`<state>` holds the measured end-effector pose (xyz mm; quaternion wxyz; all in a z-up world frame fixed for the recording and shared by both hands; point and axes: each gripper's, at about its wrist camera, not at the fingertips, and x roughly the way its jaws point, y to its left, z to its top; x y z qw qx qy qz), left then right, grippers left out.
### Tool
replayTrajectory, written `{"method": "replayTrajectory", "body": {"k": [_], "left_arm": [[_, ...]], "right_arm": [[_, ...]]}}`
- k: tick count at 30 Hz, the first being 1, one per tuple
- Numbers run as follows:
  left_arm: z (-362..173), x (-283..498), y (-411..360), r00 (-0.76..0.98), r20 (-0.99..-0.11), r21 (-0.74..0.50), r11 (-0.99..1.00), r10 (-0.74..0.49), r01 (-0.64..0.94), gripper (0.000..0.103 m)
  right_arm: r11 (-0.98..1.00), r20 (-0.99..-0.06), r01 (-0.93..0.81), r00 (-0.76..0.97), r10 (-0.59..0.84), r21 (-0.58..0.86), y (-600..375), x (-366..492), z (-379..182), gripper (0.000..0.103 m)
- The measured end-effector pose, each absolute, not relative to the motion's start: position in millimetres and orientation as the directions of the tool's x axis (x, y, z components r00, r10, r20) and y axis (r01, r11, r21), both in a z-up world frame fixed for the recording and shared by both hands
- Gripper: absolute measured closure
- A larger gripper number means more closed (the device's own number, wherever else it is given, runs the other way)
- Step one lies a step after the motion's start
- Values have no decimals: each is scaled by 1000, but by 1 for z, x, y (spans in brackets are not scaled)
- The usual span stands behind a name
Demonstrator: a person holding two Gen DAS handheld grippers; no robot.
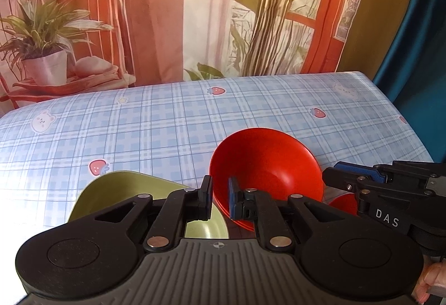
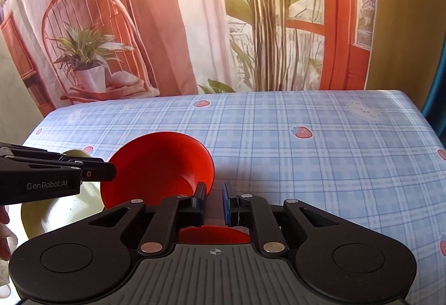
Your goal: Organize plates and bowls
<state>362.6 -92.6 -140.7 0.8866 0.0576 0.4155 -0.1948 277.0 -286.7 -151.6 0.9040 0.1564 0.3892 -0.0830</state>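
Both cameras sit low and close over the near edge of the table (image 1: 167, 115), looking forward along their fingers toward the far printed backdrop (image 1: 156, 12). The left view sits left of the right one. They share the red bowl (image 1: 267, 162) (image 2: 159, 165), green bowl (image 1: 117, 188) (image 2: 58, 213), tablecloth and backdrop.

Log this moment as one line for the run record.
left gripper: shut on tilted red plastic bowl rim | right gripper: nearly shut, holding nothing, above second red dish | green plastic bowl: on checked tablecloth
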Motion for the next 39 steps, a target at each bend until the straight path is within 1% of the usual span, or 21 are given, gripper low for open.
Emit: {"method": "replayTrajectory", "body": {"k": [5,11,19,26,39], "left_arm": [[-132,354,-94,599,-745,-55,922,-293,383,91],[-126,333,-102,598,-732,-84,913,-328,398,91],[-131,304,-120,585,-728,-96,898,-358,429,91],[-141,288,-128,555,-749,-100,890,-361,444,91],[-160,278,-130,515,-777,-138,897,-362,421,91]], "right_arm": [[935,-723,278,690,-36,220,-291,266,-148,90],[932,-714,288,698,-47,221,-296,248,-146,90],[932,-709,296,703,-63,211,-304,223,-145,90],[928,-706,295,706,-51,229,-308,203,-149,90],[914,-699,315,713,-51,255,-313,173,-159,90]]}}
